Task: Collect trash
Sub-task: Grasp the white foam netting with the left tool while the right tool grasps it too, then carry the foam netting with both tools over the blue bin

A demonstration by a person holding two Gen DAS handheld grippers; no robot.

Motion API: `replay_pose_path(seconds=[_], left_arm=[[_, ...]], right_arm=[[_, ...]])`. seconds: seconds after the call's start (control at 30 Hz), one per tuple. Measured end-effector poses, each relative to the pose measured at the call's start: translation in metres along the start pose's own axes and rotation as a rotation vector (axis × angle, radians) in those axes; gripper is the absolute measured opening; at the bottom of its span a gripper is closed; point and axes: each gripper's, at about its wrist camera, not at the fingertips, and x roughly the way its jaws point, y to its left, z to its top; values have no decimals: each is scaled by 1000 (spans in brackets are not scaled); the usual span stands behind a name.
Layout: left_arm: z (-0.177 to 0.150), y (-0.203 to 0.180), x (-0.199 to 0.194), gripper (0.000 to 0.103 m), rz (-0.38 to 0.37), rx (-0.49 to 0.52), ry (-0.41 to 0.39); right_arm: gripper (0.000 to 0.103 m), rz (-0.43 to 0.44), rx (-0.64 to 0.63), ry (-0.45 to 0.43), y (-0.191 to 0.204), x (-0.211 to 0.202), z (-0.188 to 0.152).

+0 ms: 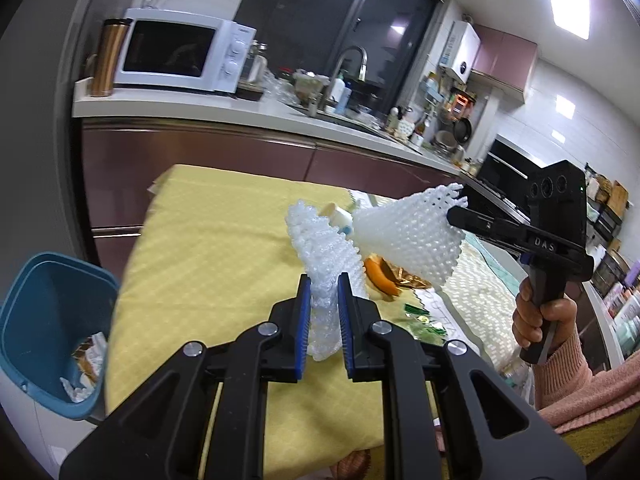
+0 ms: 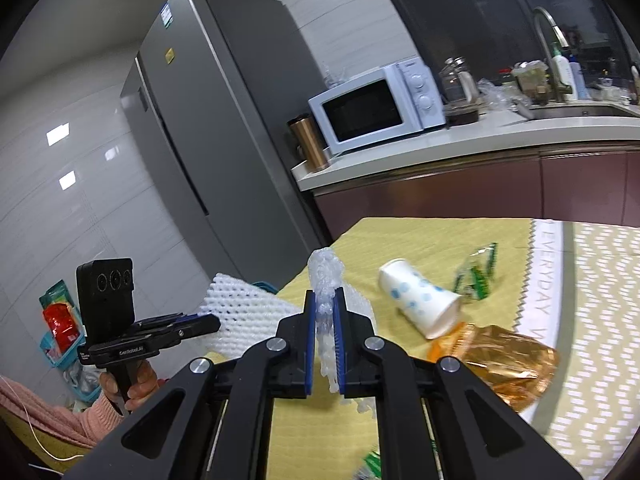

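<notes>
Two tools, each clenched on trash: left tool (image 1: 324, 292) grips white foam netting (image 1: 320, 248); right tool (image 2: 325, 308) pinches clear bubble wrap (image 2: 326, 276) above the yellow-clothed table (image 1: 208, 240).

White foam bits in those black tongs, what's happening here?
A person is clearing trash with a gripper in each hand. The left gripper is shut on one foam net, the right gripper on a second foam net, both above the yellow cloth. A blue bin with scraps stands beside it; a paper cup and orange wrapper lie on the cloth.
</notes>
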Motion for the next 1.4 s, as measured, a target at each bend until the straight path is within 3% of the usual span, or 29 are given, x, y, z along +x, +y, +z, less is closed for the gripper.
replay_pose_path(seconds=[0.8,1.4], left_arm=[[-6,79,-90,14,282,-119,-104],[-19,138,-115,14,430,-211,-107]], right_arm=[[7,211,-82,138,84,121,22],[7,311,-65,243,122,191,31]])
